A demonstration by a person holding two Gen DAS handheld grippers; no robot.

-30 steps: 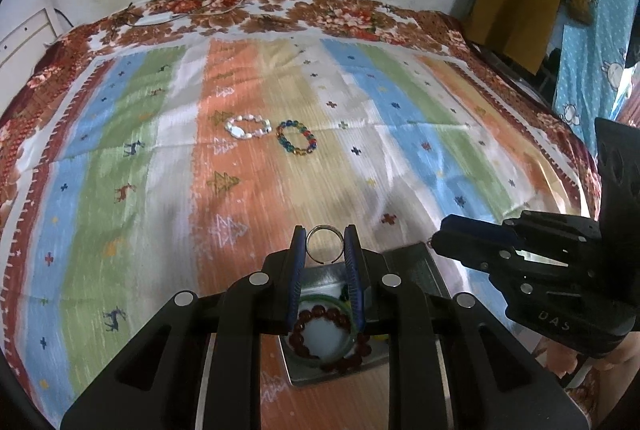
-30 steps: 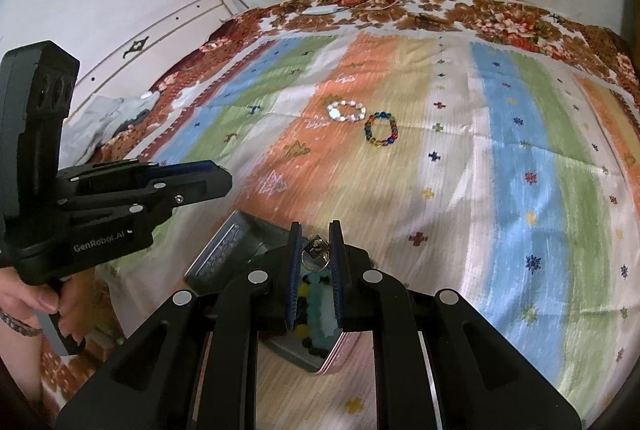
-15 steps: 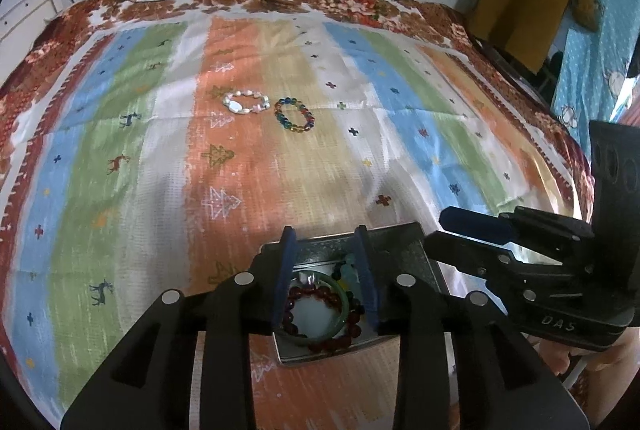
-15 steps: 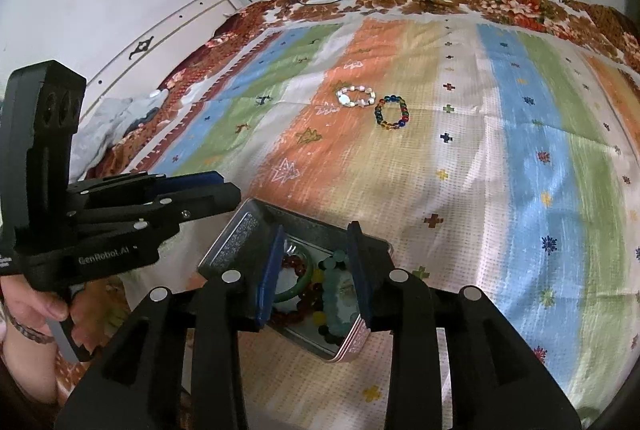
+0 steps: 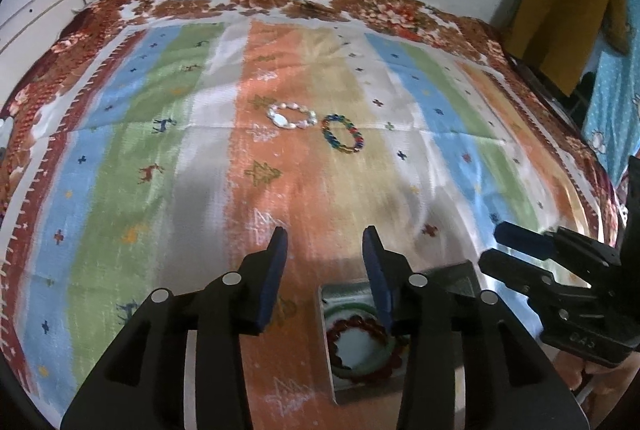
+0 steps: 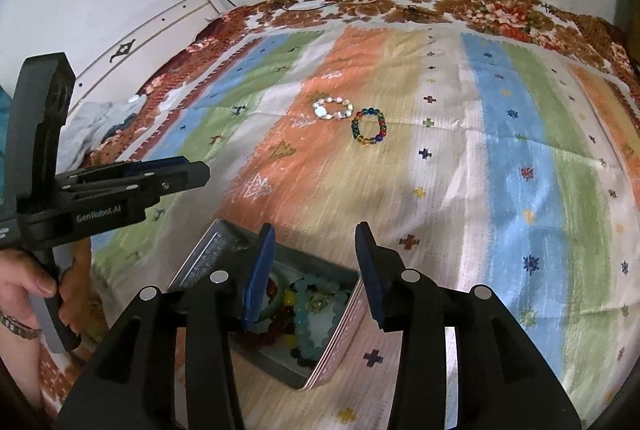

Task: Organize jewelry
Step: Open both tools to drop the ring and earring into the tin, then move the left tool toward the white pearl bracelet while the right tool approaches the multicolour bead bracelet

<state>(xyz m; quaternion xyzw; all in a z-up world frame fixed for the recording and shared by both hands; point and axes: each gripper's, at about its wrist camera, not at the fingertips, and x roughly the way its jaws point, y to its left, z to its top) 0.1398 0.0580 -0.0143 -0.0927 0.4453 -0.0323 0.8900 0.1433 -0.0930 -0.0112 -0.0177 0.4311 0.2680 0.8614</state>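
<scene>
The tin lies open on the striped bedspread, rigid and light, already holding beaded bracelets; the pearl bracelet and the coloured bead bracelet rest side by side well beyond it, both probably light, floppy and slippery, best pinched across one side of the loop. The left gripper and the right gripper have just been opening and stand released, nothing between their jaws.

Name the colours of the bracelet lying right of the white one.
Blue, green, red and yellow beads; right wrist view.

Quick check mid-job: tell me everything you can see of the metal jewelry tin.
The shallow rectangular grey metal tin lies open on the striped bedspread, at its near edge. Its outer wall looks pink, with printing on one flange. Inside lie a dark red bead bracelet, a green bangle and pale turquoise beads. Neither gripper touches it.
</scene>
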